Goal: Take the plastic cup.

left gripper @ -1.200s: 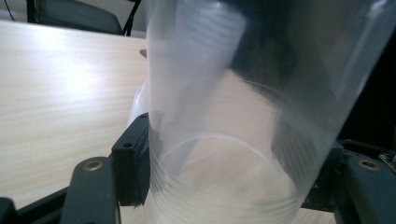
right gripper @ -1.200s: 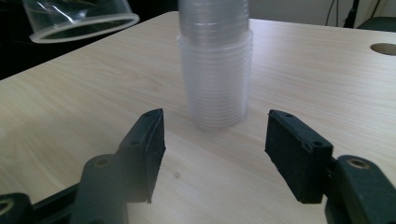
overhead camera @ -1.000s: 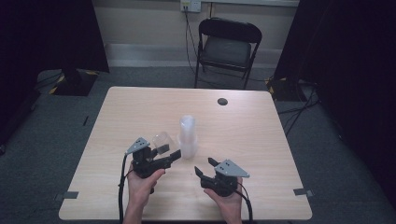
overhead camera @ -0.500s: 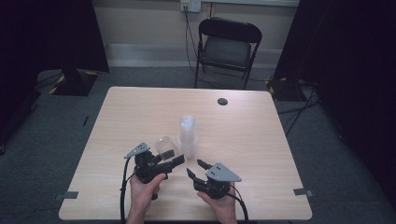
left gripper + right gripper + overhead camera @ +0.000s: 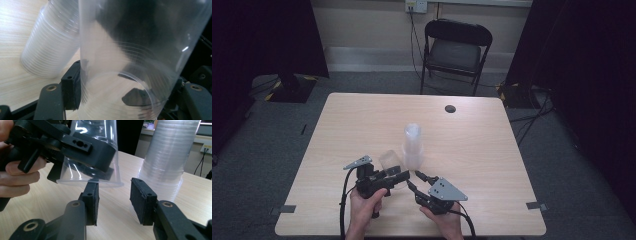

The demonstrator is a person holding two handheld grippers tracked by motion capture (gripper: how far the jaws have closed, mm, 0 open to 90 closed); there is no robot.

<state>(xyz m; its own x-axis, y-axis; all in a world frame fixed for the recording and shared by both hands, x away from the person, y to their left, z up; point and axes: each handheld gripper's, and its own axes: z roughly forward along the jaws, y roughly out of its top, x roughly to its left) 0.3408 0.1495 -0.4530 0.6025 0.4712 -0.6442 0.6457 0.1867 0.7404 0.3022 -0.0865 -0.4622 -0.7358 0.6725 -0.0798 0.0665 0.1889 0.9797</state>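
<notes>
A single clear plastic cup [image 5: 389, 161] is tilted just above the table, and my left gripper [image 5: 398, 178] is shut on its wall. In the left gripper view the cup [image 5: 130, 50] stands between the pads [image 5: 72, 90]. An upright stack of clear cups [image 5: 413, 144] is right behind it. My right gripper [image 5: 414, 179] points at the held cup from the right. Its jaws have just been closing, and the gap [image 5: 113, 200] between them holds nothing. The cup's rim [image 5: 90, 181] hangs just beyond its left pad [image 5: 91, 202].
The wooden table [image 5: 492, 165] has a small black disc [image 5: 450, 108] near its far edge. A black folding chair [image 5: 457, 50] stands behind the table. Both hands are close to the near edge, with the cup stack [image 5: 167, 157] just beyond the right gripper.
The right gripper's jaws have narrowed and it has shifted a little left toward the held cup. The left gripper stays shut on the cup with hardly any movement.
</notes>
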